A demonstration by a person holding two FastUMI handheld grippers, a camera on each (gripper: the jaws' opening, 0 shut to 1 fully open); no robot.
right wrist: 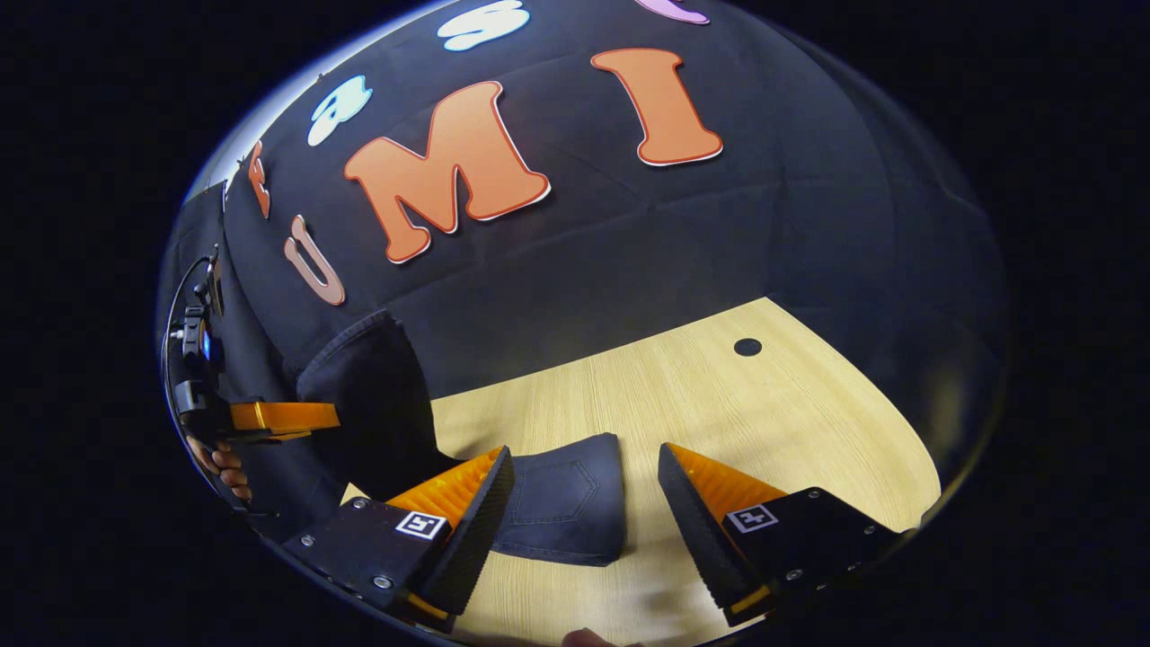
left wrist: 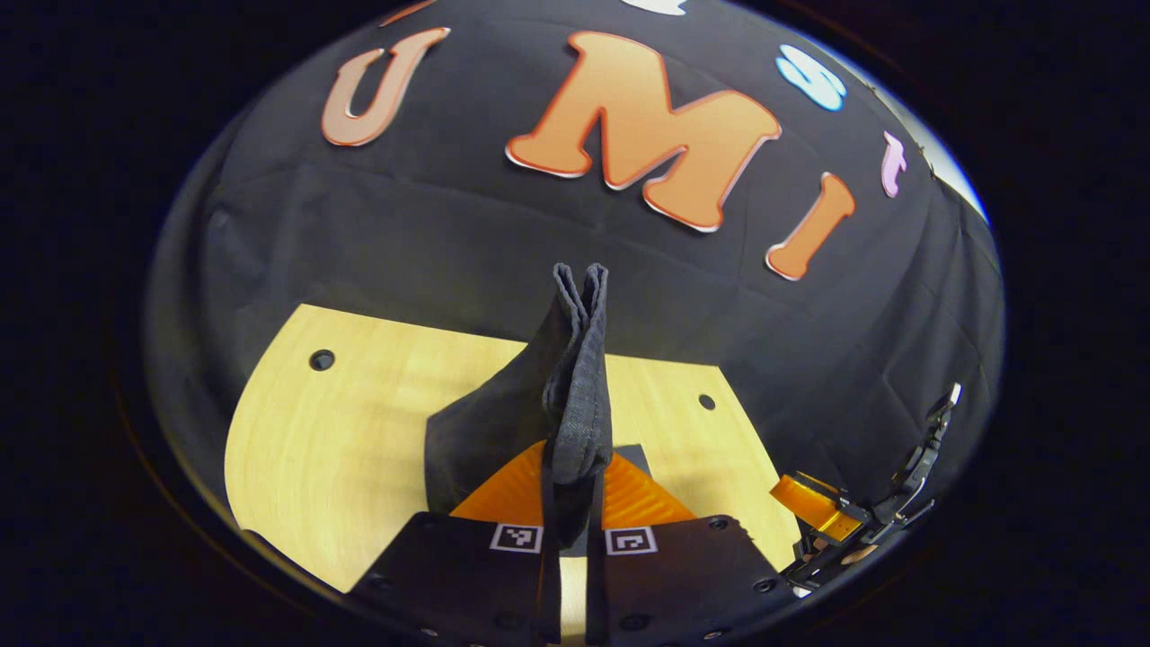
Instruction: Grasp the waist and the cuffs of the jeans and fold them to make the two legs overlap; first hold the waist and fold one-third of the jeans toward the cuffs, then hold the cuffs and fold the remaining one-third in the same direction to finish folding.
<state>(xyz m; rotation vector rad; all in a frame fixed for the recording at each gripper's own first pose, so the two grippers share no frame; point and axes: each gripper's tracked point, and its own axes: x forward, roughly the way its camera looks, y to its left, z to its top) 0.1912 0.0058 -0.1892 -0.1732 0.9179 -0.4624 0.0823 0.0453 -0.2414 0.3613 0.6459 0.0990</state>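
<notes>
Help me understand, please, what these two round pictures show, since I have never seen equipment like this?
A person holds a two-finger gripper in each hand; a fisheye camera rides on each, looking along its fingers. In the left gripper view, the left gripper is shut on a bunched edge of dark jeans, lifted above a light wooden table. The right gripper shows at that view's lower right. In the right gripper view, the right gripper is open, its fingers either side of the jeans' pocket area lying on the table. At the left of that view, the left gripper lifts the cloth, with the holder's hand below.
</notes>
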